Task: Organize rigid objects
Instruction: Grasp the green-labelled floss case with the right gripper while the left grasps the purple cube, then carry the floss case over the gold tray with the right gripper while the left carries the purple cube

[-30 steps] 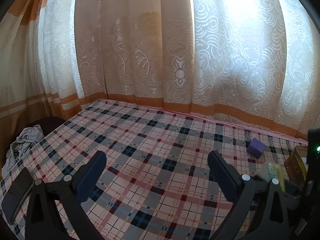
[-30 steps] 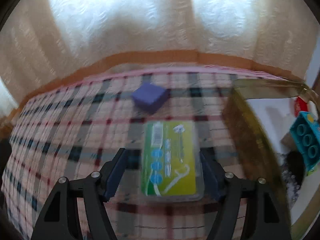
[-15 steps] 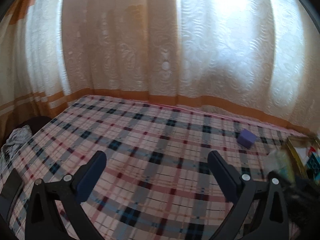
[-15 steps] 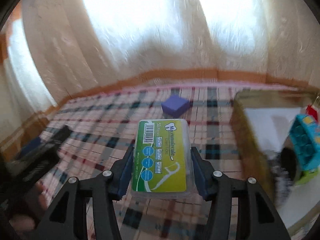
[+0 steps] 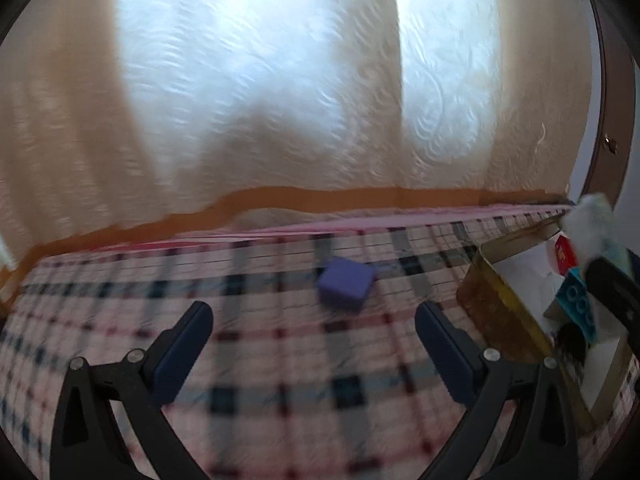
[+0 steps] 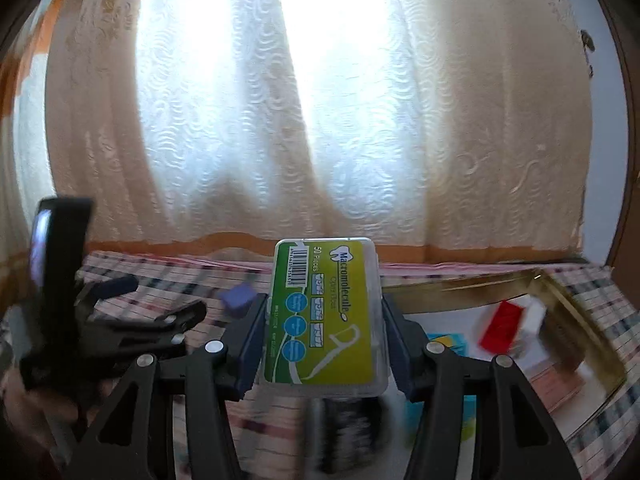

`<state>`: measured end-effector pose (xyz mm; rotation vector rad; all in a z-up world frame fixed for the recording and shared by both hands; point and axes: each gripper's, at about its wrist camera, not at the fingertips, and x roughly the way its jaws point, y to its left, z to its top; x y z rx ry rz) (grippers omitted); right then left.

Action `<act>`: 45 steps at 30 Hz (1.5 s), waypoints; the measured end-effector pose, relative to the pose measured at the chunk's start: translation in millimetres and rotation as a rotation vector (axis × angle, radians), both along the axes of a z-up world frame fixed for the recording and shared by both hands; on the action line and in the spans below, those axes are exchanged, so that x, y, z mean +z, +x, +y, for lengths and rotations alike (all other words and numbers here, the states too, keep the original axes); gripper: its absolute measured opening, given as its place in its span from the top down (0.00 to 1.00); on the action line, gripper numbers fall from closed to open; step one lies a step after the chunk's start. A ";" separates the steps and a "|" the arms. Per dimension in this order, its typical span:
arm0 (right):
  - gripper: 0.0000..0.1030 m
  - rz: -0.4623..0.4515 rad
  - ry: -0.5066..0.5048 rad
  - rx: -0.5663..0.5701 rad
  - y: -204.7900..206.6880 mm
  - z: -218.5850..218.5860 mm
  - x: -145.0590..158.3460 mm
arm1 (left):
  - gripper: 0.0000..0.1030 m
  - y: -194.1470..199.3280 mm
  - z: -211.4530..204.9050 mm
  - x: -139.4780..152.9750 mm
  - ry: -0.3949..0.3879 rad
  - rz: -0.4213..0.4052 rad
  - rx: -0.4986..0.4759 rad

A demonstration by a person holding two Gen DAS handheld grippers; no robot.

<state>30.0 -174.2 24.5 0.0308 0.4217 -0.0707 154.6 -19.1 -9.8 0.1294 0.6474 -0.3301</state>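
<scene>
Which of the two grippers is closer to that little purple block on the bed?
Left. The left gripper points at the purple block lying just ahead of its open fingers. The right gripper, clamped on a floss box, is off to the block's right near the tray.

Left wrist view: plaid bed cover (image 5: 280, 344) smeared by motion. Gold tray (image 5: 504, 300) cut off at right edge, contents half hidden behind blurred right tool (image 5: 612, 280). Right wrist view: floss-pick box (image 6: 326, 312) hides bed and tray behind; small label print unreadable. Purple cube (image 6: 238, 295) blurred, partly behind tool pad. Red-and-white box (image 6: 508, 326) smeared. Left tool (image 6: 132, 312) blurred, jaw state unclear here.
</scene>
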 end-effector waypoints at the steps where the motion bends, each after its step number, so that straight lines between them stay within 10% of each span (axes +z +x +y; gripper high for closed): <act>1: 0.45 -0.002 -0.009 -0.012 0.8 -4.4 -0.3 | 0.01 10.0 -9.3 -3.1 0.001 0.019 -0.028; 9: 0.45 0.015 0.028 -0.046 4.1 -28.4 1.4 | 0.20 60.5 -51.4 -29.5 0.123 0.151 -0.050; 15: 0.45 0.032 0.039 -0.051 6.2 -27.7 -0.9 | 0.63 78.6 -38.9 -32.0 0.037 0.224 0.000; 45: 0.45 -0.027 0.087 0.001 -12.1 -19.3 1.3 | 0.62 -98.6 -7.6 15.6 -0.047 -0.155 0.318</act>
